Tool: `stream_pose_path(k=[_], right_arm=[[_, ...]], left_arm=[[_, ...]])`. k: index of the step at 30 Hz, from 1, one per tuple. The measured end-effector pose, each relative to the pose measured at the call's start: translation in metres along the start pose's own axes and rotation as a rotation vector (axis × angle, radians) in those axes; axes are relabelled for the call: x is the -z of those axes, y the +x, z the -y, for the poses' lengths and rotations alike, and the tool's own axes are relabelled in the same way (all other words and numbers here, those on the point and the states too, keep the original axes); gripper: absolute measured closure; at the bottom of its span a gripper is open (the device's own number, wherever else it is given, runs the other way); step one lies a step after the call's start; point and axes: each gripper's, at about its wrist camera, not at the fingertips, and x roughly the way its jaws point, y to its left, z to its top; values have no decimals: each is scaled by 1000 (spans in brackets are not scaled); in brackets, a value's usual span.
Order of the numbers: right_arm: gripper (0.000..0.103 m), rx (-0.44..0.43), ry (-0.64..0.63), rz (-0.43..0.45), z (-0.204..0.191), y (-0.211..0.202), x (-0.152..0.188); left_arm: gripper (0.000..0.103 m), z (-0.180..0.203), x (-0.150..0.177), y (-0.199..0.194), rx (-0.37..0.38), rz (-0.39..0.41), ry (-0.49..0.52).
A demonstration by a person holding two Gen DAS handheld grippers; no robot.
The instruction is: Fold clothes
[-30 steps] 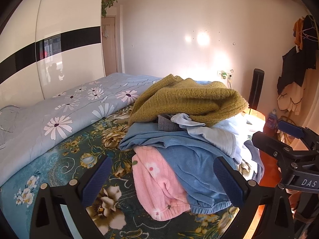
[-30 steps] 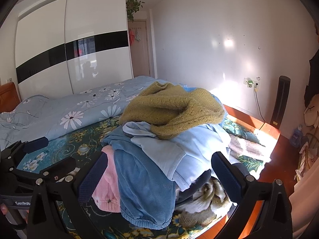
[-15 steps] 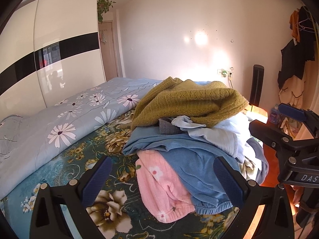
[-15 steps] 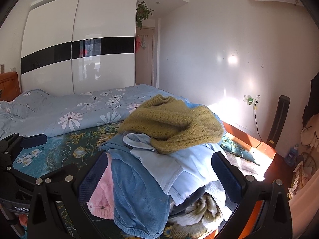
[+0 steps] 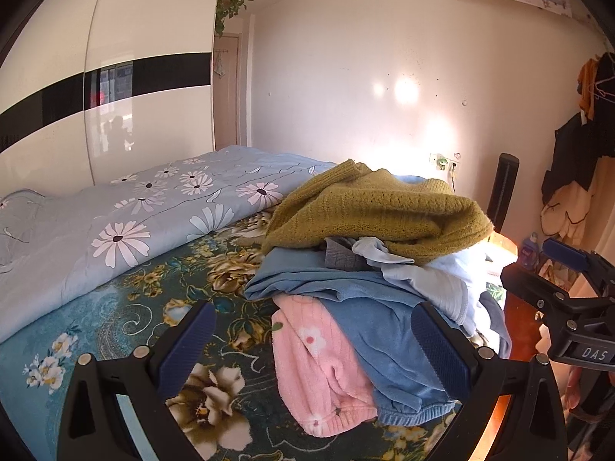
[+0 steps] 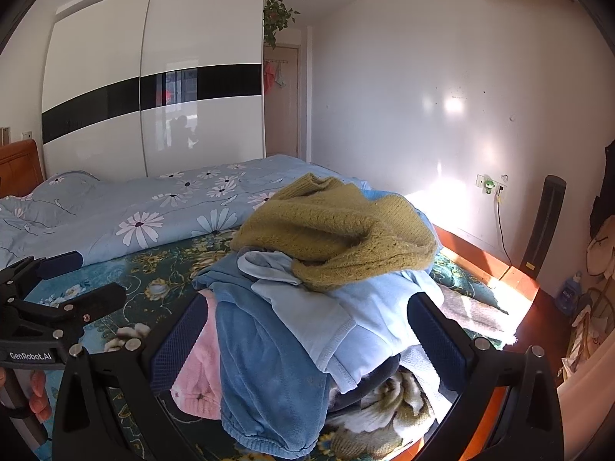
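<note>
Both grippers have risen and tipped up since a second ago, so more wall and wardrobe shows and the heap sits lower in each view; nothing on the bed has shifted.

Largest first: the bed point(image 5: 115, 319), with its flowered sheet bare along the near edge, probably kept free as folding room. A daisy quilt point(image 5: 127, 215) is pushed toward the far side. The pile of clothes point(image 5: 369, 269) sits by the bed's right edge, unsorted. A mustard sweater point(image 5: 376, 215) crowns it, so it looks the easiest first pick; blue trousers point(image 6: 265, 368) and a pink fleece piece point(image 5: 315, 361) spill toward the near edge.

The left gripper point(image 5: 311, 349) hovers level in front of the pile, jaws spread wide, holding nothing. The right gripper point(image 6: 307, 342) matches it, spread and empty, just beside it.
</note>
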Motion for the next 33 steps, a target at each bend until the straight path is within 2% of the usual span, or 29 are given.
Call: stream_pose_path(k=[7,10,11,14,16,17,18,19,21,23,26,29,33], right_arm=[[0,-58,48,-14,22,21,2],[1,-82,120,-59,42,47,-2],[4,-95,148,-79,49,56,-4],[21,-144,232,-107,63,86,-15],[25,-151,289,-122,68,107,-21],[33,-159,318,-132,70,117,-23],[57,-169,357,-147,72,127,-24],[72,-188,409,-162,77,135,-23],[85,-208,500,-158,86,138,-27],[87,-230,548,-141,90,134,-37],[88,-287,516,-93,79,118,-68],[89,-333,475,-50,57,102,-106],[89,-388,457,-21,24,89,-152]], left_arm=[[0,-20,8,3,-27,2,0],[0,-34,14,4,-39,1,-3],[0,-41,16,4,-47,4,-11],[0,-61,21,6,-57,0,-55],[0,-74,25,8,-53,-11,-94],[0,-80,27,9,-50,-16,-111],[0,-86,29,9,-46,-22,-129],[0,-92,31,9,-44,-26,-142],[0,-100,36,5,-54,-29,-155],[0,-110,39,-2,-56,-22,-178],[0,-125,44,-13,-49,-6,-219],[0,-138,46,-24,-32,13,-255],[0,-155,48,-42,-52,39,-250]])
